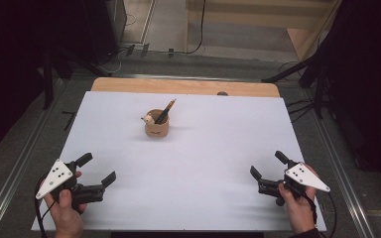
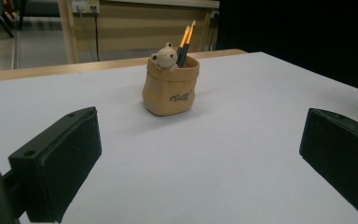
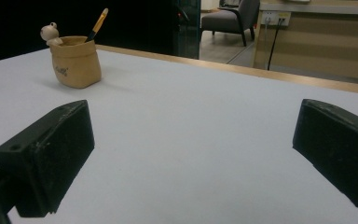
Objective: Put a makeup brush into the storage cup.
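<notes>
White sheeting covers the bench (image 1: 188, 168) almost edge to edge, leaving a strip of bare wood along the far side, with grey floor and metal rails running down both flanks and dark curtains beyond. Near the far middle of the sheet stands a tan pot (image 1: 157, 127), shaped like a small sack with a bear figure (image 1: 149, 118) at its rim and pencils (image 1: 166, 111) leaning out toward the far right. In the left gripper view the pot (image 2: 170, 88) sits upright ahead, slightly left of centre between the jaws, with open sheet all round it. In the right gripper view the pot (image 3: 76, 66) appears far off to the upper left, well short of the wooden edge. A person's hands hold both tools close to the near edge: the left gripper (image 1: 99, 169) at the near left corner, jaws spread wide and gripping nothing; the right gripper (image 1: 268, 165) at the near right corner, jaws likewise wide apart and bare. Both point inward and forward. Each gripper is well apart from the pot, and the broad middle of the sheet between them lies flat. A small dark knob (image 1: 222, 93) sits on the wooden strip at the far edge, right of the pot.
</notes>
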The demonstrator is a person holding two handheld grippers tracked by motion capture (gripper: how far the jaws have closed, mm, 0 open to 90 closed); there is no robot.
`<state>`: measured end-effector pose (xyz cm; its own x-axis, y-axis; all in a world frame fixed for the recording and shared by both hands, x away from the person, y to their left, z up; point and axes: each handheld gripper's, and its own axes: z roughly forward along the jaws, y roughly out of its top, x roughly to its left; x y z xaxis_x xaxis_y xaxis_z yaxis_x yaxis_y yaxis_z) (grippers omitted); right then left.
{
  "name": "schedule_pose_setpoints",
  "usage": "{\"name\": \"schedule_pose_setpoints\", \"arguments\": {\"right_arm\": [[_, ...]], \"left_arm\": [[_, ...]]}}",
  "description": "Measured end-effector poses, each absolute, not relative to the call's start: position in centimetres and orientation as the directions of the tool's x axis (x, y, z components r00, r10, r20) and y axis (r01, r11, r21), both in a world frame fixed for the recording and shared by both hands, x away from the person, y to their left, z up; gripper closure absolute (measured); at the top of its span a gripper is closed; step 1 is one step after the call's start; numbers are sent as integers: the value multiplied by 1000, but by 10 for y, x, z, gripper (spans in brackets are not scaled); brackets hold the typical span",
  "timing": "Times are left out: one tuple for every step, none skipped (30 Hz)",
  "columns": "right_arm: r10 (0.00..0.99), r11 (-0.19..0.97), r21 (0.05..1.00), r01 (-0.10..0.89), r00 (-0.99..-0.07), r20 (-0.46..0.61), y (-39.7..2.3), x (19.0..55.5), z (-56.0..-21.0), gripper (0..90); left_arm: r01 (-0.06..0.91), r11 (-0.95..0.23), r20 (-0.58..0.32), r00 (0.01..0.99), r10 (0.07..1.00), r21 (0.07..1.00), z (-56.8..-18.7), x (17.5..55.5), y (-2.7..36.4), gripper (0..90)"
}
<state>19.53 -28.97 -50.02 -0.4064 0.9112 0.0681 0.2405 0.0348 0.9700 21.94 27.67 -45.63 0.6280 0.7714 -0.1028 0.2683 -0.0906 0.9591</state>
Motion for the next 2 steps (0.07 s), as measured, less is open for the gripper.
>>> {"name": "schedule_pose_setpoints", "arguments": {"right_arm": [[912, 38, 970, 239, -406, 65, -289, 195, -500, 0], [912, 39, 970, 238, -406, 63, -289, 195, -500, 0]], "left_arm": [[269, -87, -105, 625, 773, 959, -456, 220, 277, 0], [270, -85, -107, 624, 774, 959, -456, 220, 277, 0]]}}
